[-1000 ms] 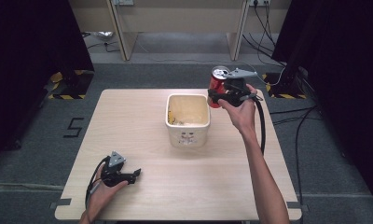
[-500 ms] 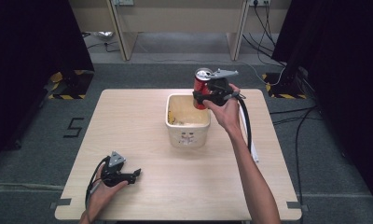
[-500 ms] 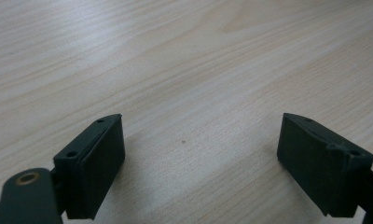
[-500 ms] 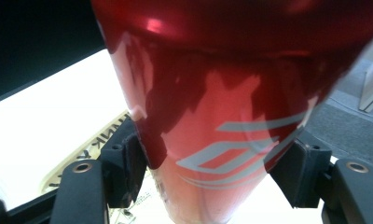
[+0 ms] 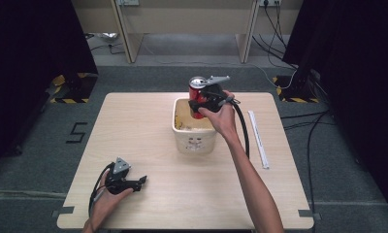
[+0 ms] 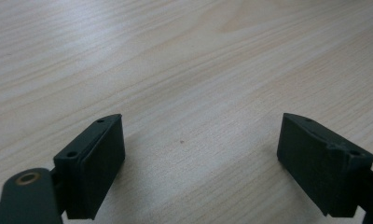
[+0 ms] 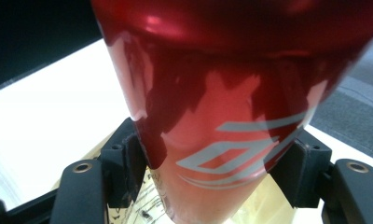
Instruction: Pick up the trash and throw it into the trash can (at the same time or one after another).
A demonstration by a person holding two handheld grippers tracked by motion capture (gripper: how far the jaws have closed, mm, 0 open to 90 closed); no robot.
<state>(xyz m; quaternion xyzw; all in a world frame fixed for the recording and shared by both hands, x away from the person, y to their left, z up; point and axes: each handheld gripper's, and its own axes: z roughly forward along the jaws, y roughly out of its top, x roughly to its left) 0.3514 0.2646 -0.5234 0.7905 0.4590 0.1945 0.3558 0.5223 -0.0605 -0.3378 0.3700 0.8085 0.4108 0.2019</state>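
A red drink can (image 5: 197, 92) hangs upright over the far part of a cream square tub (image 5: 196, 138) at mid-table. My right gripper (image 5: 199, 104) is shut on the red can (image 7: 222, 116); both jaws press its sides in the right gripper view, with the tub's lined inside below. Near the front left edge of the table, my left gripper (image 5: 142, 180) lies low in a hand. Its jaws stand wide apart over bare wood, so the left gripper (image 6: 201, 163) is open and holds nothing.
A long white strip (image 5: 258, 138) lies on the wooden table (image 5: 134, 126) to the right of the tub. A black cable (image 5: 242, 128) trails down from the right gripper along the forearm. Dark curtains and floor cables surround the table.
My right gripper has carried the red can leftward from beside the tub's far right corner to a spot over the tub. The left gripper has stayed where it was.
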